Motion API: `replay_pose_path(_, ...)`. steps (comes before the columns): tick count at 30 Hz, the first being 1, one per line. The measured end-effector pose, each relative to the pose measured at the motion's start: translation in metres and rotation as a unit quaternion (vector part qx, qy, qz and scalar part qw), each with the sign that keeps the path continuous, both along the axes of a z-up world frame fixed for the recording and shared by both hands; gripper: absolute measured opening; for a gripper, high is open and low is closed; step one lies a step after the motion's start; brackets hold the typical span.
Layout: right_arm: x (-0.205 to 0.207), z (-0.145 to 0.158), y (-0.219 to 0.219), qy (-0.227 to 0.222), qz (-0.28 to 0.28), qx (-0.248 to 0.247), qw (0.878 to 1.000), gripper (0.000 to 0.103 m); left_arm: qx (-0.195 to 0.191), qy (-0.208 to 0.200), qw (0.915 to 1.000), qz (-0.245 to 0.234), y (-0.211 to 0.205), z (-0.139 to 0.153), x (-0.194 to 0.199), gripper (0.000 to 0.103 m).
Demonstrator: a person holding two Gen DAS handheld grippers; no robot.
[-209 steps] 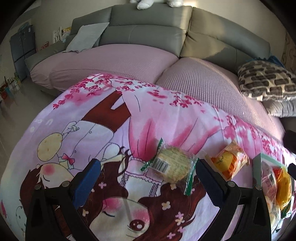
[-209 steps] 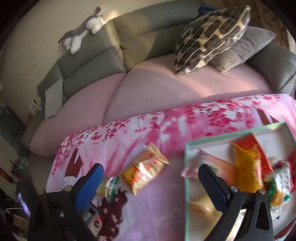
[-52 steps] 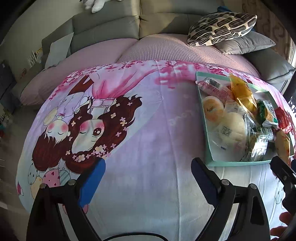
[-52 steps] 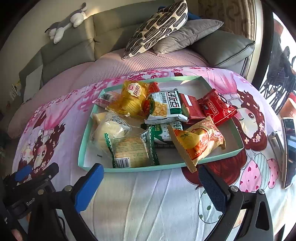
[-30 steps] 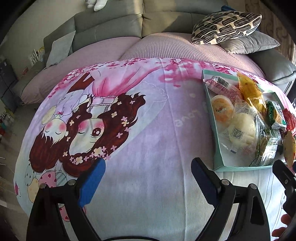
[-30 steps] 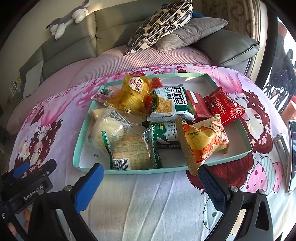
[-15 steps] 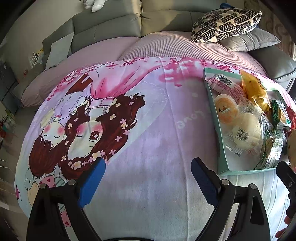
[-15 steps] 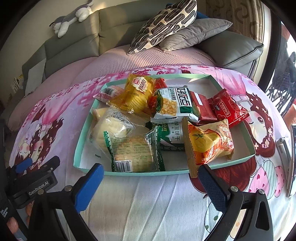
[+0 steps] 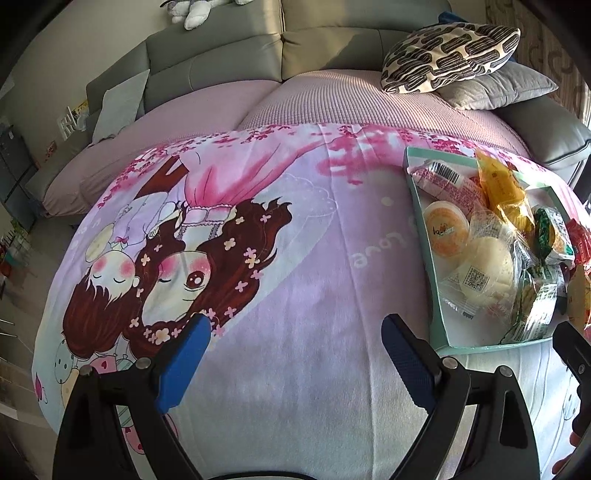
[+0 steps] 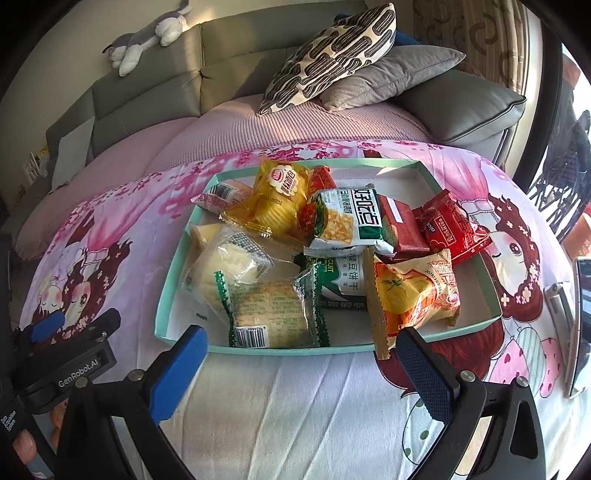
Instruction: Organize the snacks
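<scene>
A mint-green tray (image 10: 173, 266) sits on the pink cartoon tablecloth (image 10: 280, 398) and holds several snack packs: a yellow chip bag (image 10: 277, 199), a green-white cracker pack (image 10: 347, 221), a clear biscuit pack (image 10: 269, 314), an orange bag (image 10: 413, 291), red packs (image 10: 450, 225). My right gripper (image 10: 299, 354) is open and empty, just in front of the tray's near rim. My left gripper (image 9: 295, 343) is open and empty over bare cloth, left of the tray (image 9: 436, 291). It also shows at the left of the right wrist view (image 10: 74, 332).
A grey sofa with a pink cover (image 9: 332, 96) runs behind the table, with a patterned pillow (image 10: 332, 51) and a grey pillow (image 10: 391, 74). A phone (image 10: 581, 321) lies at the table's right edge. A plush toy (image 10: 147, 33) lies on the sofa back.
Seven seconds ago two packs lay on the cloth; now they are in the tray. Over the last second both grippers stay open and drift only slightly.
</scene>
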State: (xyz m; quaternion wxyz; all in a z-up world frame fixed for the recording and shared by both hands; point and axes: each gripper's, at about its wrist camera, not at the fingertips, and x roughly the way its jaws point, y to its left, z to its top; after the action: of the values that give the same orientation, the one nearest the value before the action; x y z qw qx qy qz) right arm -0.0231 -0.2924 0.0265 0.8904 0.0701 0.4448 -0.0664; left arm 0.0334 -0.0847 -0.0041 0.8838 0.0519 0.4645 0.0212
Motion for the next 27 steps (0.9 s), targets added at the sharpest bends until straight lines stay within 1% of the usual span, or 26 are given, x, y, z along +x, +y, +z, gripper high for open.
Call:
replay_pose_path(9,-0.002,0.007,0.002,-0.009,0.003,-0.001,1.000,0.103,-0.003,-0.016,0.9999,0.001,0.002,0.011,-0.004,0.094)
replay_pose_path(27,-0.002,0.014,0.005,-0.015,0.006,-0.003,1.000,0.103,-0.006,-0.030,0.9995,0.003,0.006,0.019,-0.006,0.094)
